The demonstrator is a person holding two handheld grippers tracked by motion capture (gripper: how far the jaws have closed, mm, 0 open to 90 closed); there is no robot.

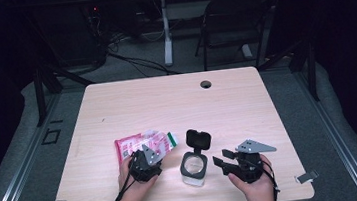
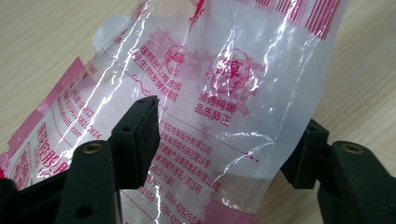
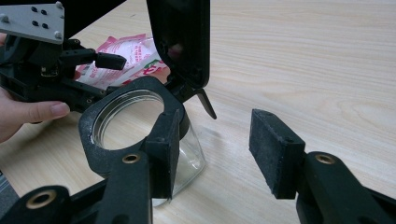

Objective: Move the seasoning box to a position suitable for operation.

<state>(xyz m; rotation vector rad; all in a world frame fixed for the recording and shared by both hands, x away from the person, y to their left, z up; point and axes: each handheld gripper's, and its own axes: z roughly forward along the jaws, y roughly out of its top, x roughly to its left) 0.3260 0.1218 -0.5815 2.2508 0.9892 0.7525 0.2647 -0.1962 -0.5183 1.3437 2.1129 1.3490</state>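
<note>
- We see a pale wooden tabletop [image 1: 176,100] from above, with a person's two hands entering from the near edge, each holding a black two-jaw gripper.
- The left gripper [image 1: 148,156] sits at the near left. Its jaws are spread wide around a pink-and-clear plastic packet [image 2: 224,93] printed with red Chinese text. In the left gripper view the film passes between the two jaws, but we cannot tell whether either pad presses on it.
- The packet [image 1: 143,143] lies on the tabletop, just beyond the left gripper, its long axis running left to right.
- Just right of the packet stands a small clear glass jar [image 1: 194,166] with a black collar and a black flip lid standing open on its far side.
- The right gripper [image 1: 229,159] waits just right of the jar, its jaws open and holding nothing, pointing left toward it.
- In the right gripper view the jar [image 3: 140,130] sits left of the gap, partly behind the left-hand jaw, not yet between the two.
- We judge the packet must travel right to reach the jar's open mouth; the left hand is the nearer one.
</note>
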